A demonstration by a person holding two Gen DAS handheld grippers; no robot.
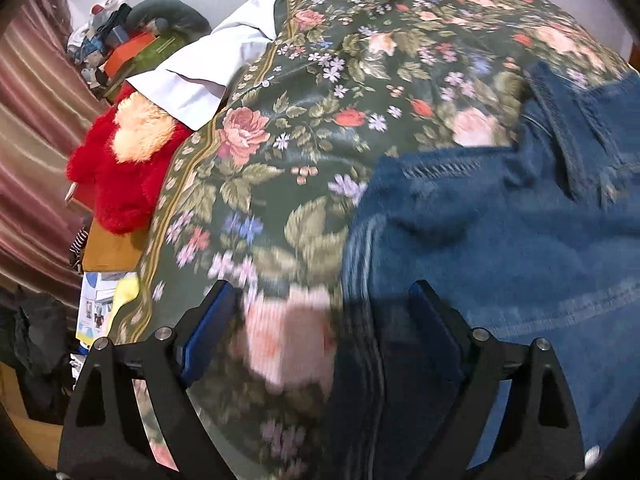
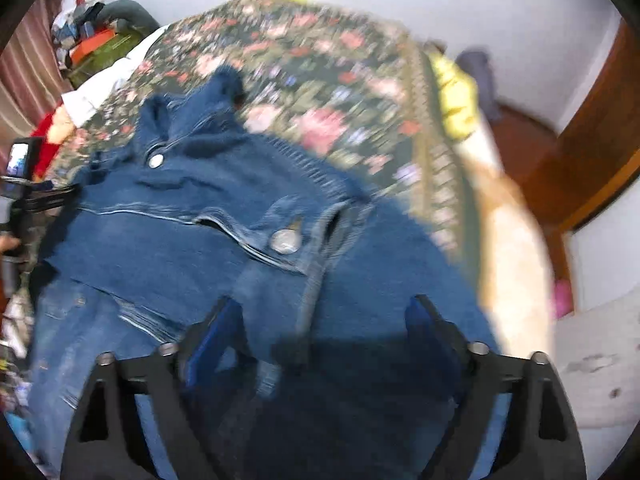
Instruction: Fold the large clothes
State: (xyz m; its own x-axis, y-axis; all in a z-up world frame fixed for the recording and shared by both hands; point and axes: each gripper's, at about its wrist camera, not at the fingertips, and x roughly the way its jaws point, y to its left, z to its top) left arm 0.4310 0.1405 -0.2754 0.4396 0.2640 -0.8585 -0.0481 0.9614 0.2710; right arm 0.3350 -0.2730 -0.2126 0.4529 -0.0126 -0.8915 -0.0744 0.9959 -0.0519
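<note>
The left gripper [image 1: 320, 300] has its jaws spread wide, nothing caught between them; the blue-padded fingers [image 1: 208, 320] angle outward from black linkages; the right gripper [image 2: 324, 312] likewise has its jaws parted wide, with nothing pinched between the pads; its fingers [image 2: 216, 332] point forward and downward; both views are blurred near the jaws.

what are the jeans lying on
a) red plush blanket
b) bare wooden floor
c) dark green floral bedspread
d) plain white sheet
c: the blue jeans lie on a dark green bedspread printed with pink roses, which shows around them in both wrist views; both tongs are open, holding nothing.
</note>
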